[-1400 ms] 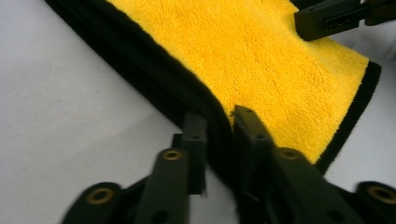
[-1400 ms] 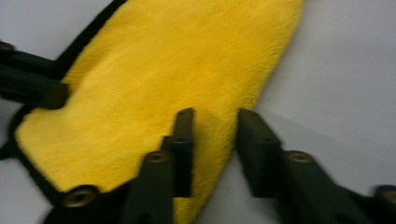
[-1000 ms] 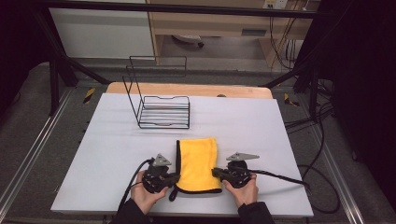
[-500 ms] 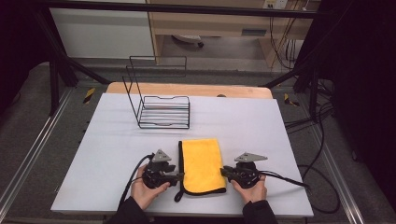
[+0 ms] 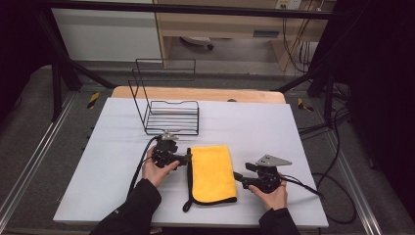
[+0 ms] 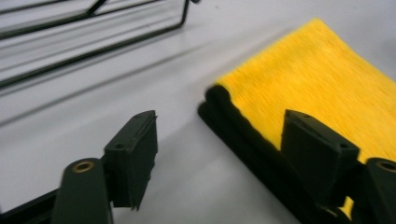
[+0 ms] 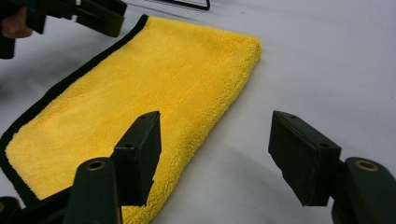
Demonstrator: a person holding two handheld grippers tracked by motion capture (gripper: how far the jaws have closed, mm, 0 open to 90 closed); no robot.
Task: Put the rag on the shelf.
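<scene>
A folded yellow towel (image 5: 213,171) with a black border lies flat on the white table (image 5: 98,147), near the front. My left gripper (image 5: 187,157) sits at the towel's far left corner. Its jaws have just been opening and stand open, with the towel's black edge (image 6: 243,135) lying on the table ahead of them, not pressed by the pads. My right gripper (image 5: 239,176) rests just right of the towel. Its jaws have just been opening too, and they stand open over the towel's right edge (image 7: 154,84) and bare table, gripping nothing.
A black wire rack (image 5: 169,105) stands behind the towel, close to the left gripper, and shows as bars (image 6: 93,37) in the left gripper view. A wooden board (image 5: 195,93) edges the table's far side. Cables trail off the right side.
Both grippers have let go of the towel and opened. The left one moved toward the far side along the towel's left edge. The right one drew back to the right.
</scene>
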